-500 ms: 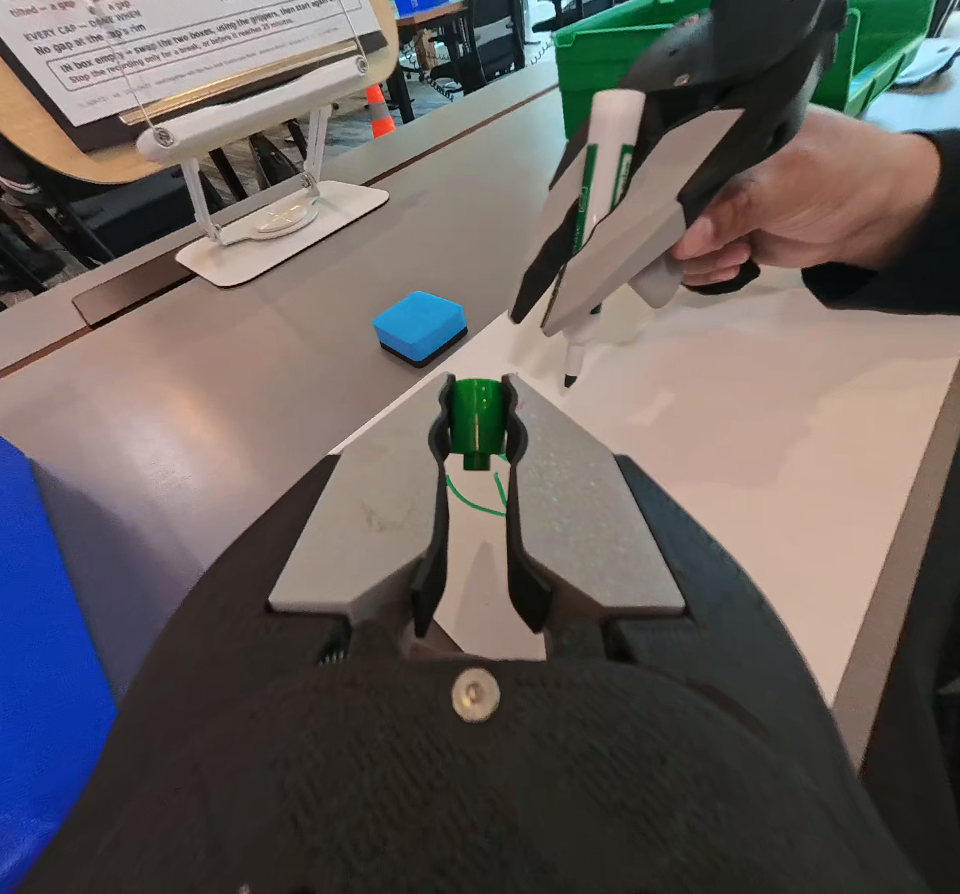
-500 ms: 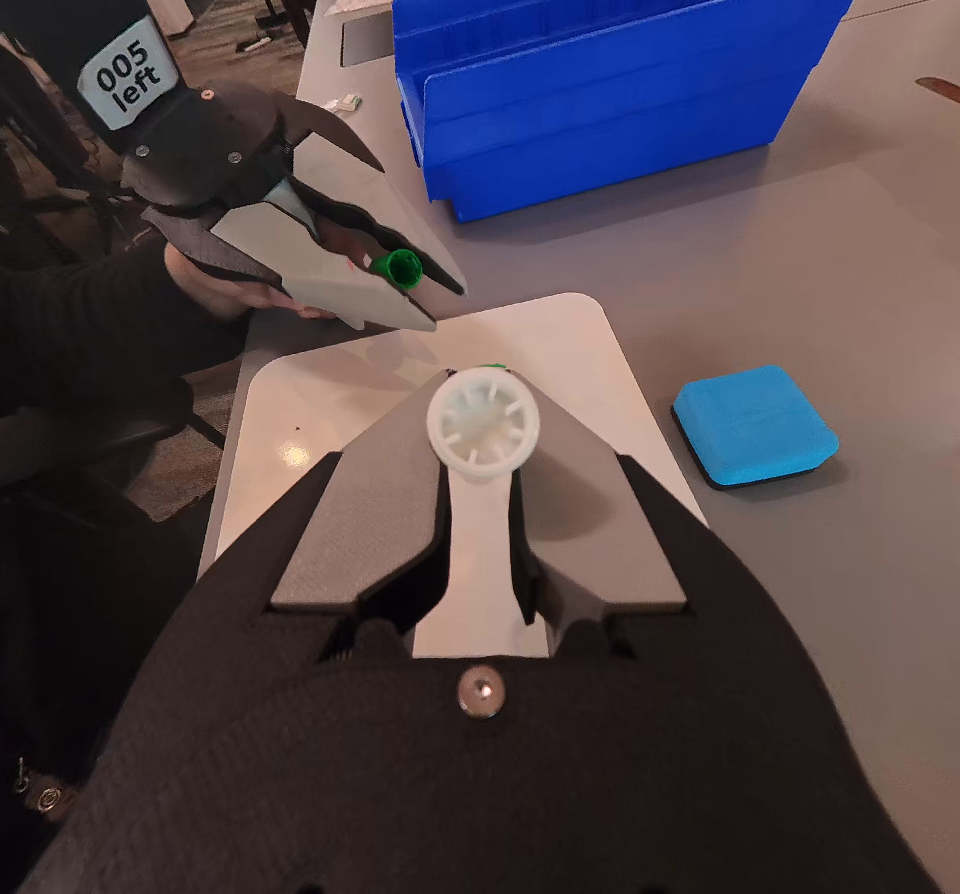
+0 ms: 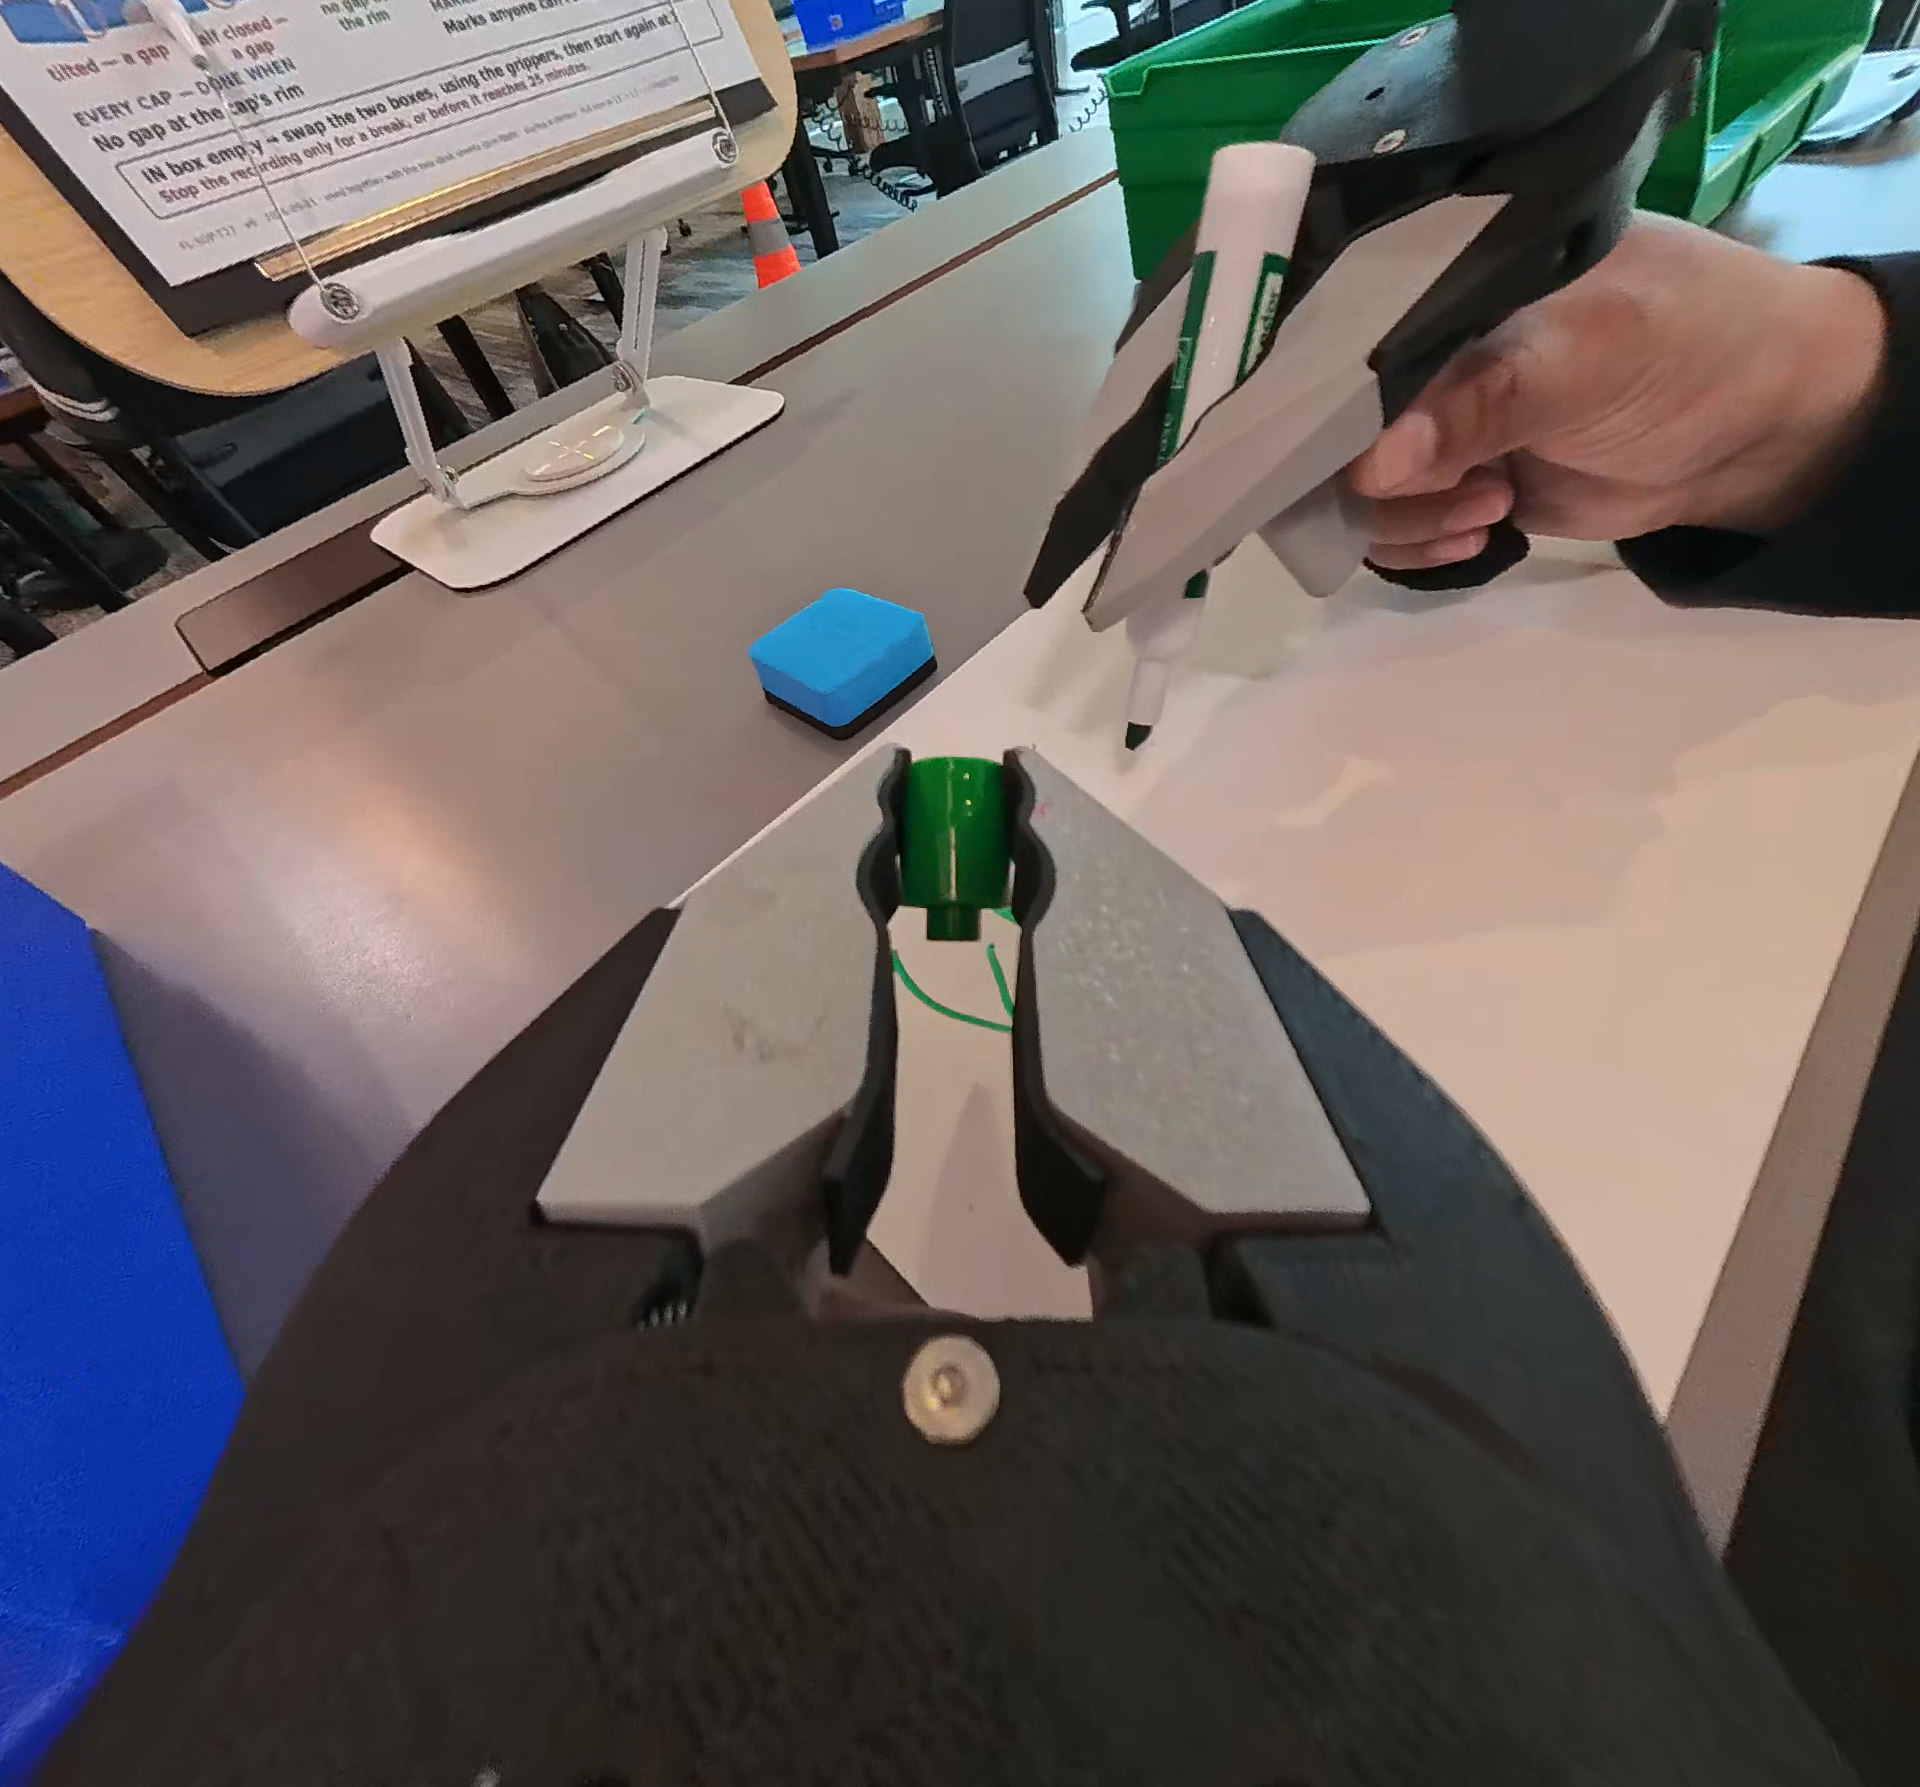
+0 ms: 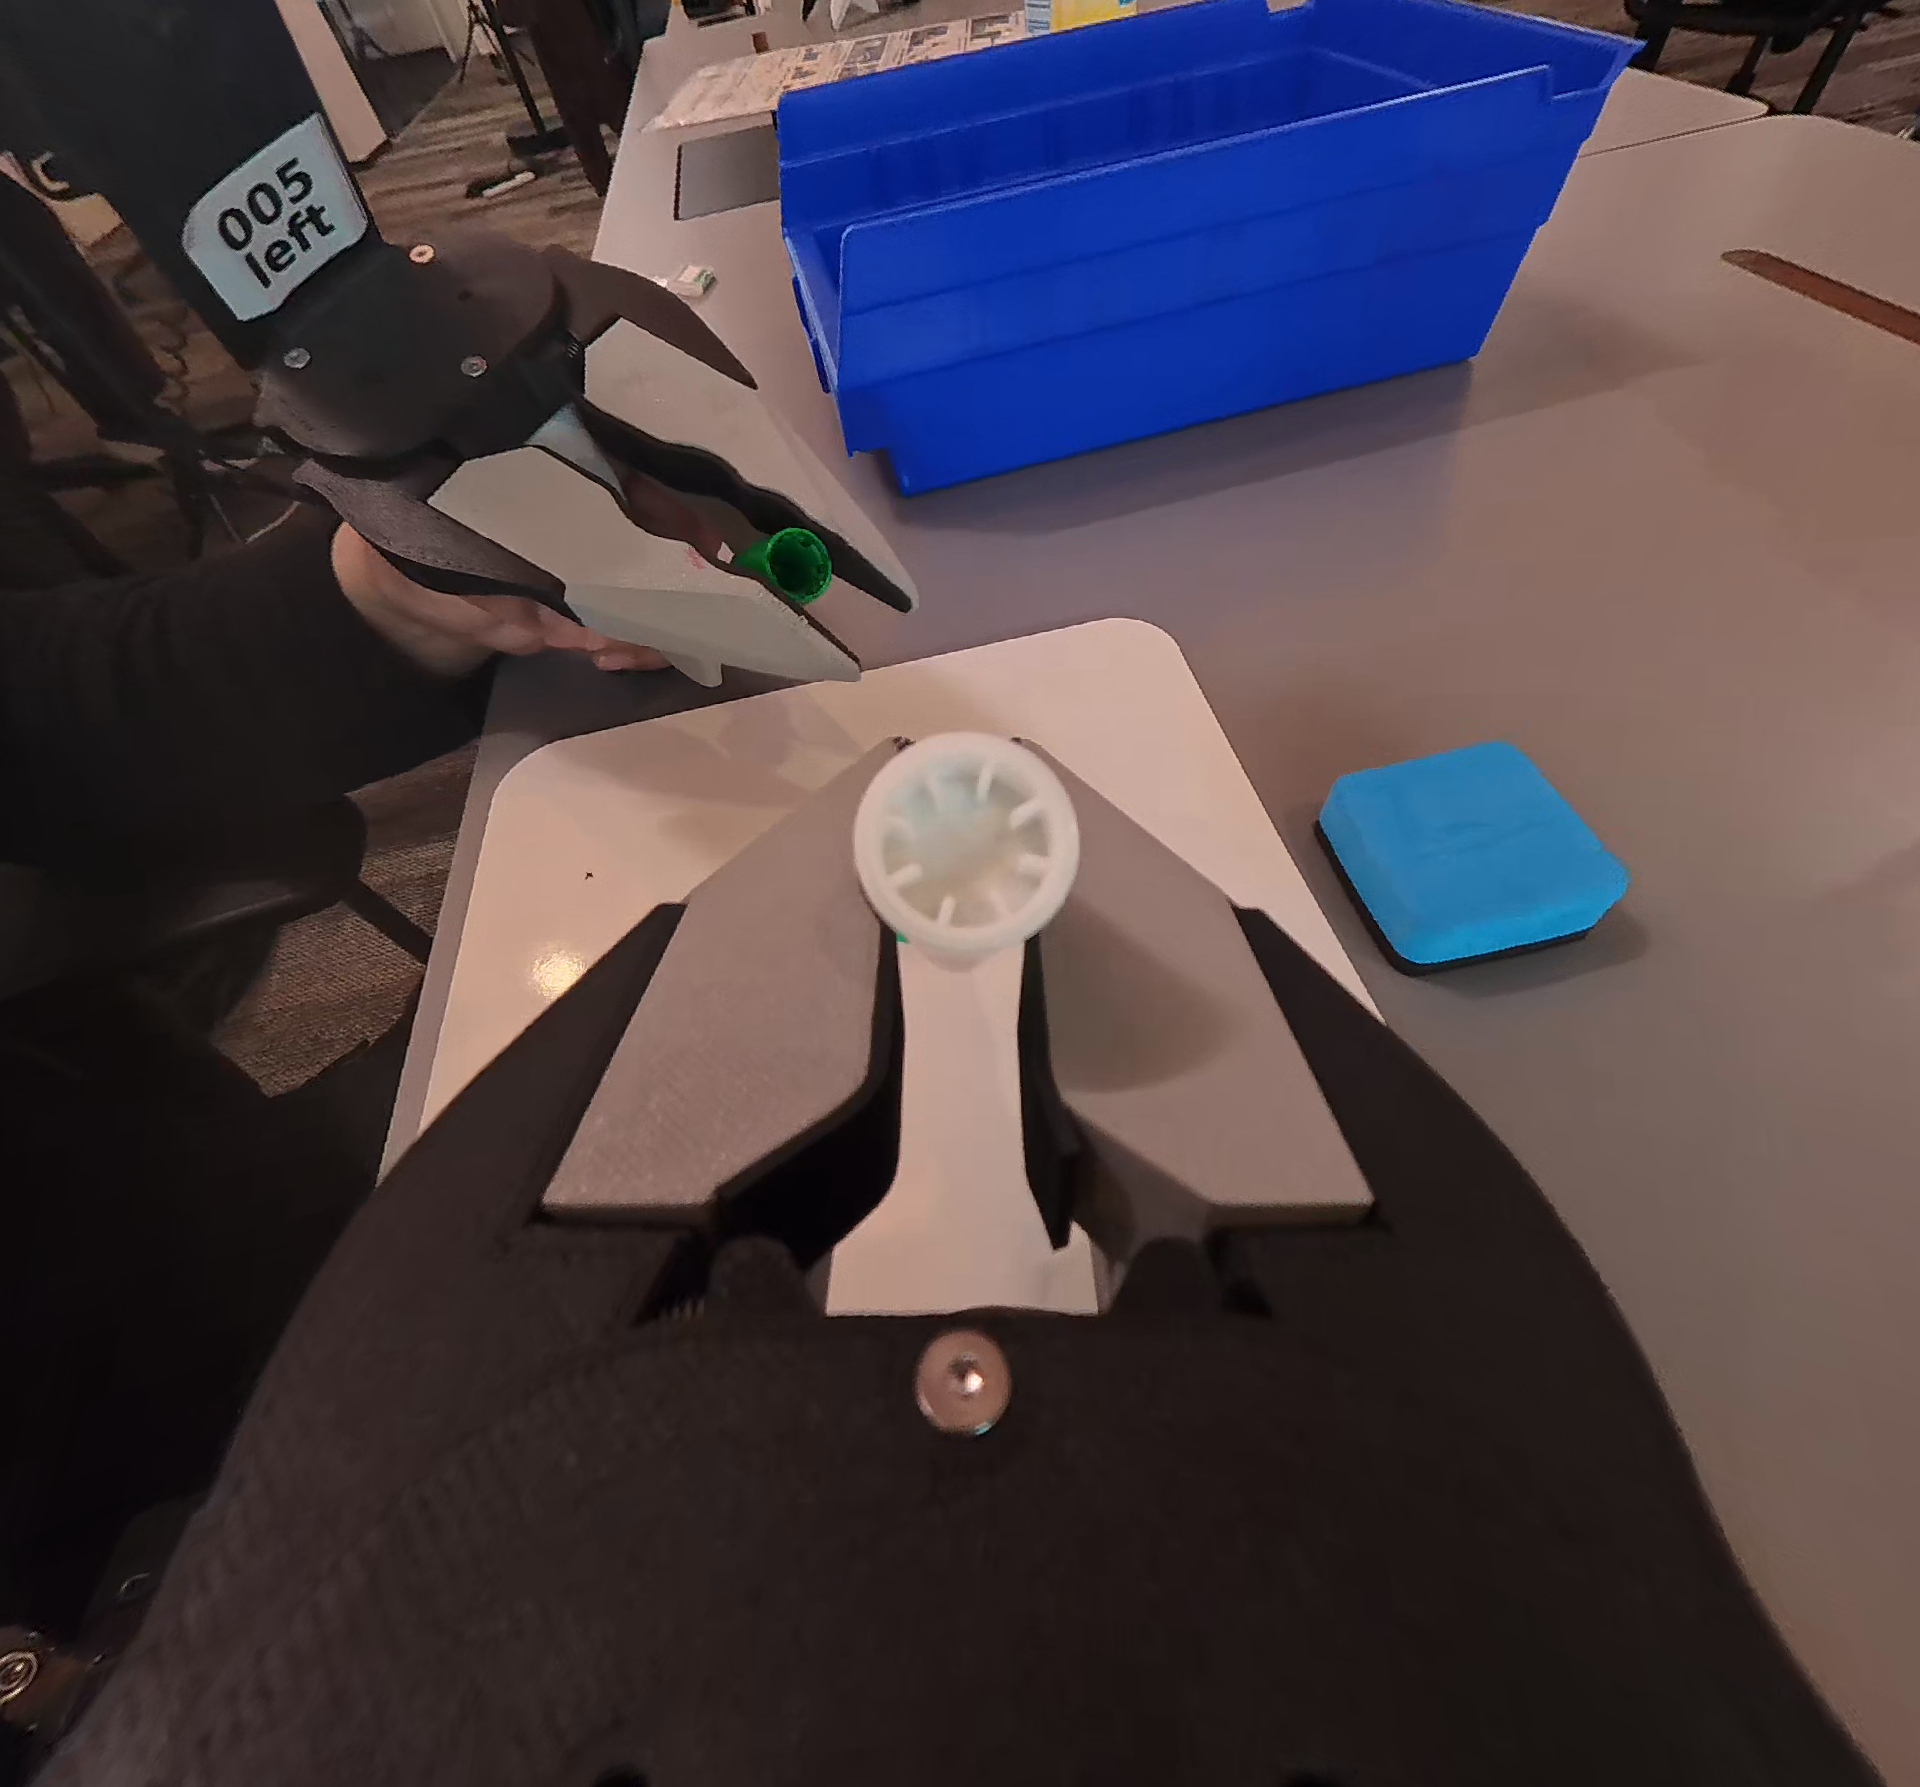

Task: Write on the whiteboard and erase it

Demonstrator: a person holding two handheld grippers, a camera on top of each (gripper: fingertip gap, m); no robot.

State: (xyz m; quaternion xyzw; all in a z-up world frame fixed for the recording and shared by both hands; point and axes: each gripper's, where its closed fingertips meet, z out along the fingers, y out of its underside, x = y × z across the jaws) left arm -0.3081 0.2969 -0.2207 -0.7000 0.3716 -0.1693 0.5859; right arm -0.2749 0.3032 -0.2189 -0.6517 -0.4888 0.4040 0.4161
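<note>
We are gripping the white marker in the jaws of the right gripper, both pads pressing on its barrel, with the green tip pointing down and hovering just above the whiteboard; in the right wrist view the marker's open rear end is filling the space between the fingers. We are holding the green cap clamped in the jaws of the left gripper, pads pressing on both of its sides, open mouth facing away from the wrist. A few thin green strokes are already showing on the whiteboard beneath the left jaws, so we are judging the writing step as under way. To do it well, we are advising a steep, steady marker angle, light downward pressure so the barrel is not sliding in the pads, and strokes kept well inside the board's edges; the left gripper should be staying clear of the writing area, with the cap kept ready for recapping. The blue eraser is lying on the grey bench just beside the board, untouched. Farther out, the blue bin is standing on the bench with nothing visible in the part of its interior we are seeing; the green bin is sitting behind the right gripper, its contents hidden. A document stand is standing at the far side.
</note>
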